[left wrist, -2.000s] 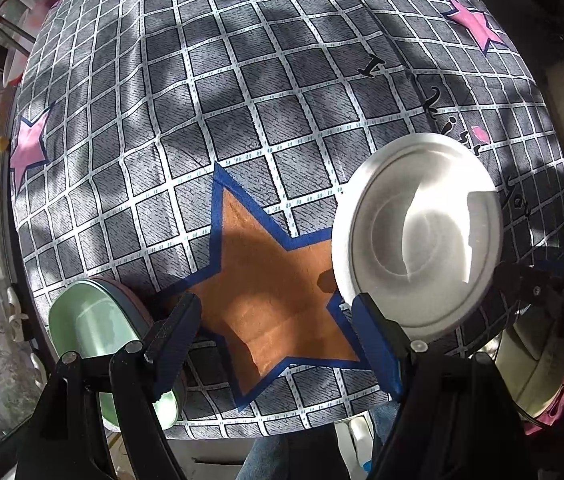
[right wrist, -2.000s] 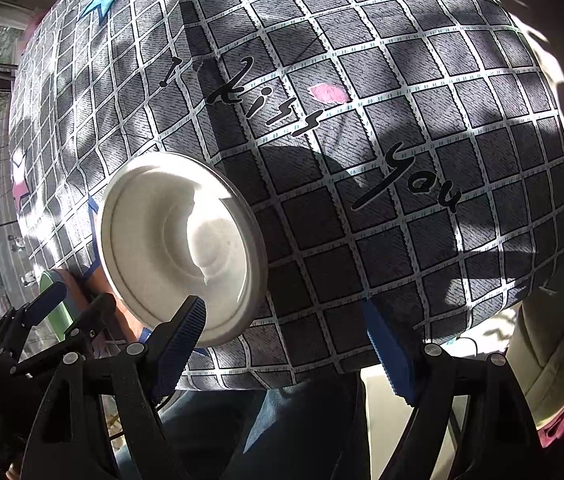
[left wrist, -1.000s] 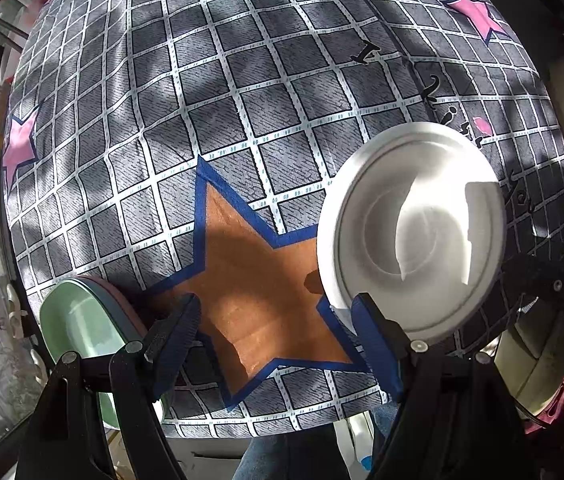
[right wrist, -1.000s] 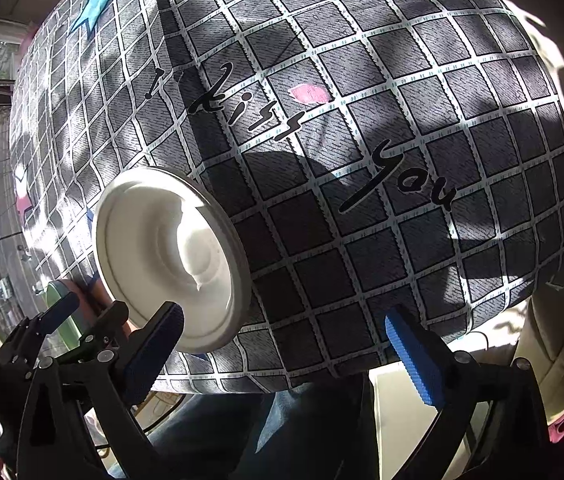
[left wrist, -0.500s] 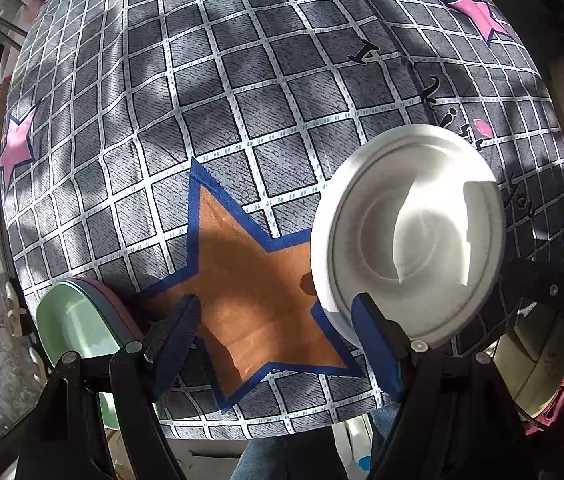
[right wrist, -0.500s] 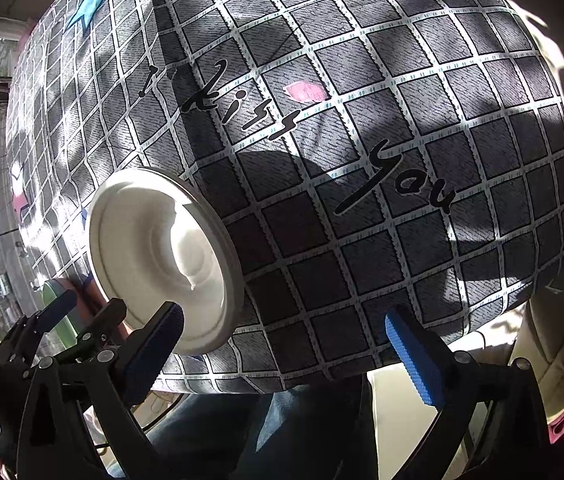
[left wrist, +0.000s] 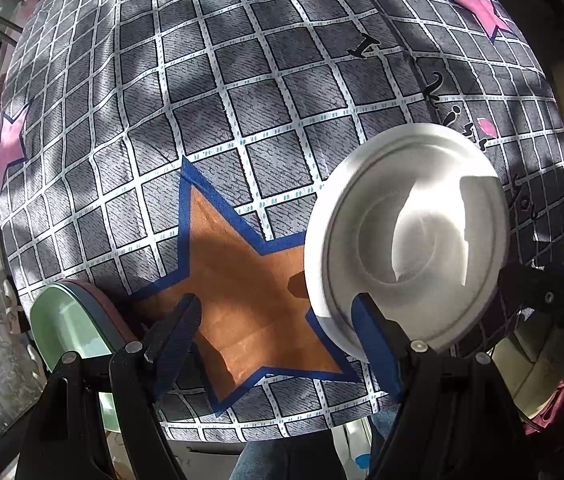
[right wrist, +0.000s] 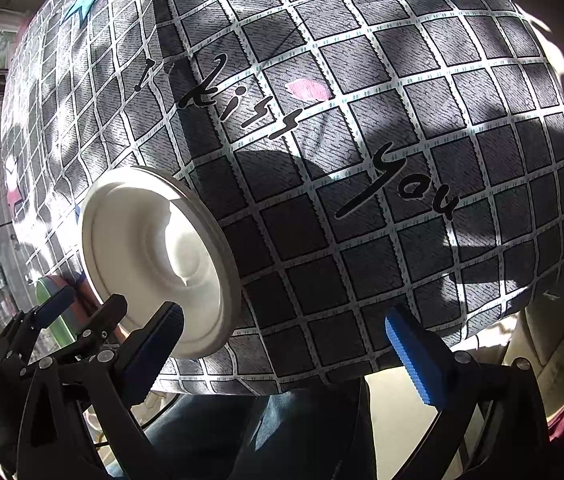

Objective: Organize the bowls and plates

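A white plate (left wrist: 405, 236) lies on the checked tablecloth near the table's front edge; it also shows in the right wrist view (right wrist: 158, 260). My left gripper (left wrist: 278, 336) is open, over the orange star, with its right finger at the plate's near rim. My right gripper (right wrist: 285, 344) is open and empty, its left finger by the plate's near rim. A stack of green and pink plates (left wrist: 70, 324) sits at the front left edge, left of my left gripper; it shows in the right wrist view (right wrist: 52, 304) behind my left gripper.
The grey checked tablecloth (left wrist: 242, 92) has an orange star (left wrist: 242, 280) and black lettering (right wrist: 397, 184). The table's front edge is just below both grippers. The person's jeans (right wrist: 282, 432) show below it. A beige seat (left wrist: 529, 368) is at the right.
My right gripper has opened wider and drawn back a little from the plate. My left gripper has shifted slightly right toward the plate. The plate has stayed on the cloth.
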